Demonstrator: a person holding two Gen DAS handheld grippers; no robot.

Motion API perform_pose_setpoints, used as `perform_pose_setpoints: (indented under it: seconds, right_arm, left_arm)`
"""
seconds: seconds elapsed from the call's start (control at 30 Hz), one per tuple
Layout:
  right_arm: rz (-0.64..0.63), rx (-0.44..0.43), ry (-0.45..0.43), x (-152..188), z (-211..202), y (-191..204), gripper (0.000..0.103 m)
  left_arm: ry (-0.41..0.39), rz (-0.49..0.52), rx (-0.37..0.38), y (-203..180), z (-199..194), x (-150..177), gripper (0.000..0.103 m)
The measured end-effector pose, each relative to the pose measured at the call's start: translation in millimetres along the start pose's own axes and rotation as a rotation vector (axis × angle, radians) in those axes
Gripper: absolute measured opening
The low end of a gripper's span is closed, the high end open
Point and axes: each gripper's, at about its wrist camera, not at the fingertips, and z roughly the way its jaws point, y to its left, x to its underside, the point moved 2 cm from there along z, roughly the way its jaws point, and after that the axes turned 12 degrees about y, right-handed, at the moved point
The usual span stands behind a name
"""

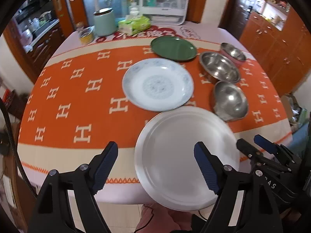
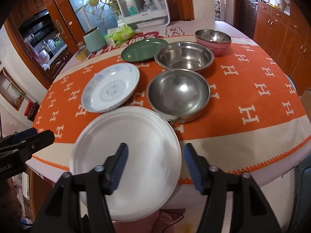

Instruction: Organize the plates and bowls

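1. Plates and bowls lay on my orange cloth point(image 1: 81, 101): a smooth plain white plate point(image 1: 184, 159) overhanging the near table edge, a blue-patterned plate point(image 1: 157, 84) behind it, a green plate point(image 1: 174, 47) farthest.
2. Three round steel bowls point(image 2: 178, 93) shone beside them (the far one pink outside).
3. My left gripper point(image 1: 155, 167) and right gripper point(image 2: 155, 167) both stood spread, pinching nothing.
4. Only the right view showed the pink bowl's point(image 2: 213, 38) striped wall clearly.
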Motion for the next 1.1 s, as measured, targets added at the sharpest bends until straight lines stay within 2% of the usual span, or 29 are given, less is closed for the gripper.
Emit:
perform_pose_setpoints:
  seconds: [0.3,0.57,0.77,1.1]
  right_arm:
    - [0.043,0.013,-0.148,-1.7,-28.7,16.5,0.074]
    - [0.059,0.026,-0.205,10.2,-39.7,22.0,0.075]
    - [0.048,0.017,-0.236,8.6,-45.0,8.5,0.075]
    - [-0.052,-0.031,-0.212,-13.0,-47.6,-39.2,0.075]
  left_arm:
    - [-0.079,0.105,0.094,-6.7,-18.1,-24.4,0.083]
    - [-0.128,0.129,0.171,-11.5,-25.7,-34.5,0.086]
    - [-0.153,0.114,0.187,-24.2,-27.4,-38.3,0.086]
    - [-0.152,0.018,0.142,-67.7,-22.6,-43.0,0.087]
